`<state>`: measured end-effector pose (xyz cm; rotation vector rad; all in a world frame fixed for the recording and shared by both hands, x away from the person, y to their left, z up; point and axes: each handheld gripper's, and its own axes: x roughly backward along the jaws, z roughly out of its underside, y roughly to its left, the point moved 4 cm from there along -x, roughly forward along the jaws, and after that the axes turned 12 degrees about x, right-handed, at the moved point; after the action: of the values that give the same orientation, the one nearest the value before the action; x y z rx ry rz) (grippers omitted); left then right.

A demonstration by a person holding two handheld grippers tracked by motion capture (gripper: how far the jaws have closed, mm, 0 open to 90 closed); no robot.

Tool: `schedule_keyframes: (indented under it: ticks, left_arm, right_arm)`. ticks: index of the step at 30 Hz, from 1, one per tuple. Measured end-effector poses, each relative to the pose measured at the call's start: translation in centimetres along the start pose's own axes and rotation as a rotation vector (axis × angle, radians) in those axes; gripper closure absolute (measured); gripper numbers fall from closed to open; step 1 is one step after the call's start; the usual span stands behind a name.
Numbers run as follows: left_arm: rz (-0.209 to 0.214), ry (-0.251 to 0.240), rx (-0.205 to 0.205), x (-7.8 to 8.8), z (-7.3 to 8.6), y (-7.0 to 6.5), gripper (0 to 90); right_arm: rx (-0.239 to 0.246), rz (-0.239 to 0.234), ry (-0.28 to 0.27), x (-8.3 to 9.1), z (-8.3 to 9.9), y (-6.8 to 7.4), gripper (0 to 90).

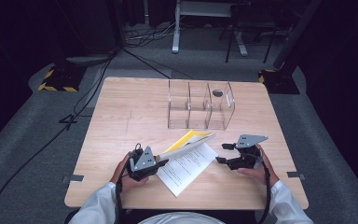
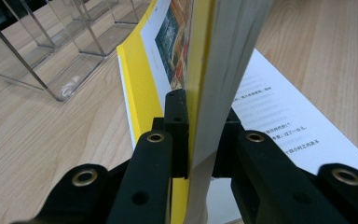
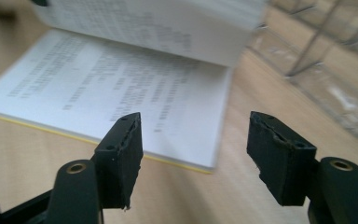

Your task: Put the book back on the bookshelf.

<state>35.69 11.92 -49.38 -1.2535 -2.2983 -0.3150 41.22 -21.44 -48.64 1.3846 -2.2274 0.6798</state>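
Left gripper [image 1: 161, 162], clamped on a raised block of pages and the yellow cover of the open book [image 1: 186, 164], which lies on the tabletop [image 1: 121, 116] just in front of the clear three-compartment organiser [image 1: 200, 105]. Right gripper [image 1: 224, 153], jaws spread wide and empty, just right of the book. Judged step: closing or lifting the book; next, the right gripper must take its free edge. A small dark object [image 1: 217, 93] shows at the organiser's rightmost compartment; the others look empty.
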Motion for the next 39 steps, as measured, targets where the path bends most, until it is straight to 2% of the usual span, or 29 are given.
schedule_keyframes:
  ticks: [1, 2, 4, 6, 7, 9, 12, 13, 15, 17, 21, 23, 25, 26, 27, 30, 32, 34, 37, 39]
  left_arm:
    - [0.008, 0.001, -0.008, 0.2, 0.1, 0.1, 81.1]
    - [0.031, 0.005, -0.007, 0.4, 0.2, 0.2, 81.1]
    - [0.037, 0.005, -0.005, 0.5, 0.3, 0.3, 81.0]
    - [0.049, 0.003, -0.001, 0.8, 0.4, 0.6, 80.9]
    - [0.062, 0.003, 0.005, 0.8, 0.4, 0.7, 80.9]
    - [0.078, 0.002, 0.008, 1.1, 0.5, 0.9, 80.9]
    - [0.101, 0.005, 0.010, 1.4, 0.7, 1.2, 80.8]
    - [0.111, 0.006, 0.007, 1.4, 0.7, 1.2, 80.8]
    - [0.125, 0.013, 0.001, 1.5, 0.8, 1.3, 80.7]
    - [0.131, 0.014, 0.003, 1.6, 0.8, 1.4, 80.7]
    - [0.150, 0.016, 0.003, 1.7, 0.8, 1.7, 80.7]
    - [0.146, 0.011, 0.011, 1.8, 0.8, 1.8, 80.6]
    - [0.143, 0.013, 0.011, 1.9, 0.9, 2.0, 80.4]
    - [0.125, 0.017, 0.002, 2.0, 0.9, 2.2, 80.0]
    - [0.115, 0.021, 0.007, 2.0, 1.0, 2.3, 79.2]
    - [0.083, 0.028, 0.011, 2.0, 1.1, 2.7, 75.8]
    - [0.061, 0.036, 0.017, 2.0, 1.2, 2.9, 73.1]
    - [0.052, 0.039, 0.026, 2.0, 1.3, 3.1, 69.4]
    - [-0.005, 0.045, 0.031, 2.0, 1.1, 3.3, 61.9]
    - [-0.021, 0.040, 0.039, 2.1, 0.8, 3.2, 55.4]
  right_arm:
    - [0.015, -0.012, -0.029, -0.2, -0.2, -0.4, 35.1]
    - [0.026, -0.007, -0.029, -0.5, -0.4, -0.6, 34.2]
    - [0.037, -0.004, -0.036, -0.7, -0.7, -0.7, 34.3]
    - [0.026, -0.035, -0.082, -1.1, -1.2, -0.9, 34.4]
    - [0.038, -0.046, -0.085, -1.3, -1.4, -0.9, 34.2]
    - [0.082, -0.027, -0.090, -1.6, -1.9, -1.0, 34.2]
    - [0.094, -0.040, -0.154, -1.8, -2.7, -1.3, 35.5]
    - [0.117, -0.054, -0.158, -2.0, -2.9, -1.2, 36.5]
    - [0.158, -0.028, -0.136, -2.7, -3.1, -1.0, 36.8]
    - [0.143, -0.053, -0.162, -3.2, -3.3, -1.0, 36.7]
    - [0.183, -0.068, -0.170, -3.9, -3.6, -0.9, 39.2]
    - [0.189, -0.100, -0.189, -4.0, -3.7, -0.7, 49.4]
    - [0.199, -0.105, -0.197, -3.9, -3.8, -0.5, 52.8]
    - [0.215, -0.109, -0.193, -3.9, -3.8, -0.4, 55.0]
    - [0.229, -0.125, -0.193, -3.7, -3.8, -0.3, 60.3]
    - [0.255, -0.172, -0.198, -3.3, -3.9, 0.3, 66.6]
    - [0.292, -0.181, -0.185, -3.1, -3.8, 0.8, 70.8]
    - [0.309, -0.186, -0.184, -3.0, -3.7, 1.3, 73.6]
    - [0.344, -0.188, -0.175, -2.6, -3.9, 2.3, 77.1]
    - [0.358, -0.185, -0.179, -2.2, -4.2, 2.9, 79.1]
